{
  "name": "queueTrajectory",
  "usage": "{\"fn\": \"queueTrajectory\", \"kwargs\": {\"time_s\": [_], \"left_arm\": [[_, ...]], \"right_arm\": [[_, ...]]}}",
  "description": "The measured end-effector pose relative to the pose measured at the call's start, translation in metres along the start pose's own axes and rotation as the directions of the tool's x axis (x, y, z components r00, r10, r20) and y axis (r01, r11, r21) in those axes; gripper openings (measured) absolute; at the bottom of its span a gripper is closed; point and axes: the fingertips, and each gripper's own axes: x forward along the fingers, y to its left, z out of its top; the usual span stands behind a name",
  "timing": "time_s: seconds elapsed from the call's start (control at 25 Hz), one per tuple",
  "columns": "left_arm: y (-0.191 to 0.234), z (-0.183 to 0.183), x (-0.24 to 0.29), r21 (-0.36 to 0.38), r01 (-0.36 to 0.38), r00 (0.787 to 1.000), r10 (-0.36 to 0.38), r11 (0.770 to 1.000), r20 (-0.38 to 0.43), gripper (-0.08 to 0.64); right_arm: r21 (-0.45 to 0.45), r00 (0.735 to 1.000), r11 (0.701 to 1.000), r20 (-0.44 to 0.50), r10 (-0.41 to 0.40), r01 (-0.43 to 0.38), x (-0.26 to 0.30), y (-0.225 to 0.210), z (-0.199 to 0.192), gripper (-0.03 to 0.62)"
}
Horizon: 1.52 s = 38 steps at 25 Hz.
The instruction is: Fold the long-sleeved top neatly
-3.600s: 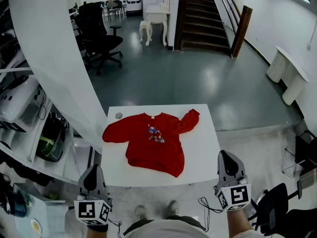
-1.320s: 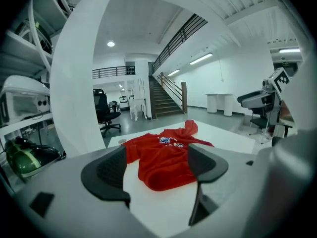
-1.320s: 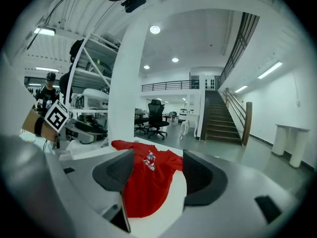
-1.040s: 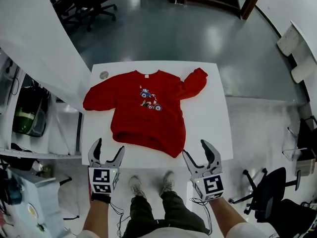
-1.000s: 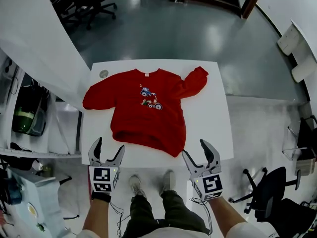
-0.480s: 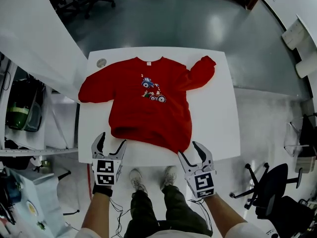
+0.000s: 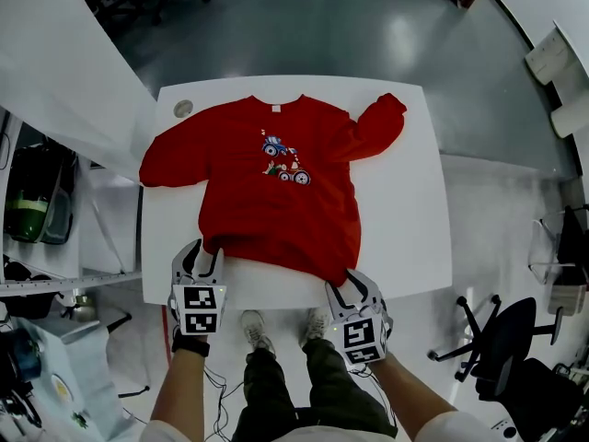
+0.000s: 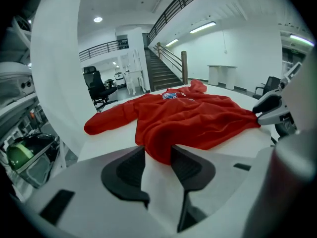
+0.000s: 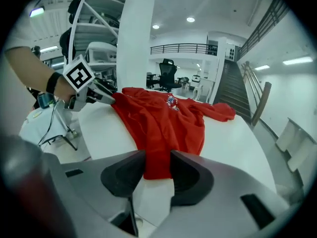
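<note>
Both grippers have dropped from below the table edge onto the hem since the earlier frame, their jaws just closing. The left gripper (image 7: 204, 254) now pinches the lower-left hem corner of the red top (image 7: 276, 201), and the right gripper (image 7: 350, 282) the lower-right corner. The top lies front up on the white table (image 7: 409, 219).

Nothing blocks either gripper. A small round disc (image 7: 183, 109) sits at the table's upper-left corner, just beside the shoulder. A dark chair (image 7: 502, 339) stands at lower right, clear of the table.

Only the gripper views show red cloth filling each narrow gap between the pads. From above, the marker cubes cover the pinched hem. The right gripper view also catches the left gripper (image 9: 86, 86).

The chest print (image 7: 285, 162) is too small to make out.
</note>
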Motion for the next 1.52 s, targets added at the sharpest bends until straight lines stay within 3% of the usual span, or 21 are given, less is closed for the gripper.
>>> {"fn": "queueTrajectory", "kwargs": {"time_s": [0.16, 0.28, 0.52, 0.84, 1.08, 1.52], "left_arm": [[-0.003, -0.009, 0.006, 0.047, -0.022, 0.999, 0.024, 0.999, -0.045, 0.076], [-0.007, -0.012, 0.005, 0.074, -0.02, 0.997, 0.025, 0.997, -0.066, 0.031], [-0.01, -0.015, -0.008, 0.07, 0.007, 0.998, -0.002, 0.998, -0.068, 0.025], [-0.028, -0.022, -0.05, -0.027, 0.047, 0.999, -0.047, 0.999, -0.022, 0.025], [-0.053, -0.054, -0.067, -0.079, 0.067, 0.995, -0.073, 0.995, -0.07, 0.025], [-0.064, -0.084, -0.069, -0.013, 0.018, 0.988, -0.02, 1.0, -0.151, 0.025]], "right_arm": [[-0.024, 0.999, 0.999, -0.037, -0.032, 0.031, 0.005, -0.003, -0.006, 0.138], [-0.037, 0.996, 0.997, -0.043, -0.076, 0.074, 0.004, -0.008, -0.008, 0.066], [-0.031, 0.995, 0.995, -0.021, -0.099, 0.099, -0.008, -0.018, -0.009, 0.035], [0.022, 0.994, 0.995, 0.042, -0.102, 0.101, -0.031, -0.034, -0.009, 0.034], [0.063, 0.992, 0.991, 0.027, -0.121, 0.119, -0.04, -0.043, -0.021, 0.034], [0.049, 0.991, 0.991, -0.053, -0.119, 0.122, -0.036, -0.042, -0.055, 0.034]]}}
